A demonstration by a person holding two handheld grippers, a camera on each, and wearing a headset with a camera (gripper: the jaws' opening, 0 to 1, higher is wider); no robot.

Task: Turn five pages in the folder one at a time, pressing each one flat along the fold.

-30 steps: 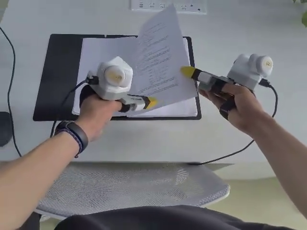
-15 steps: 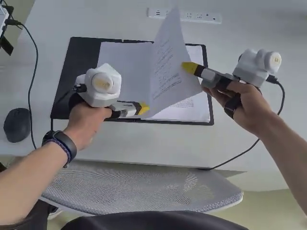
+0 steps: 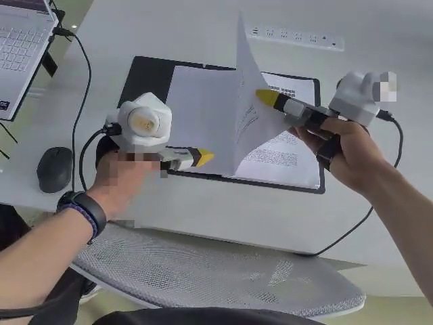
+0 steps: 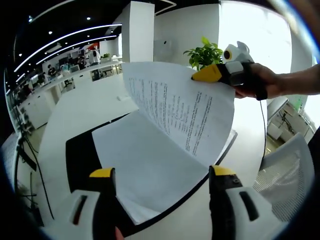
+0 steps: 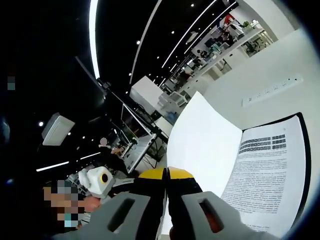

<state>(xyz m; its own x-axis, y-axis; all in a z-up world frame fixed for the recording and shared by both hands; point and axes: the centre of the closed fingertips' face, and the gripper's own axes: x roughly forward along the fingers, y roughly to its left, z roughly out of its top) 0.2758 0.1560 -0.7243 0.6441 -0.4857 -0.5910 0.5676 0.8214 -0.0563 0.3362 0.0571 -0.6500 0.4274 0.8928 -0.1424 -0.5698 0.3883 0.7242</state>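
The right gripper [image 3: 266, 98] has its yellow-tipped jaws clenched on the outer edge of the white printed paper page [image 3: 249, 128], standing it upright so it can swing across the fold of the open black flat folder [image 3: 145, 74] below them. The left gripper [image 3: 201, 157] hangs released, jaws wide apart, the folder's near edge just ahead of them. It is probably placed to receive the page and press it flat.

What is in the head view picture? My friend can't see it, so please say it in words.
The right gripper pinches a printed white paper page and holds it standing up over an open black folder on a white table. The left gripper hovers by the folder's near edge.
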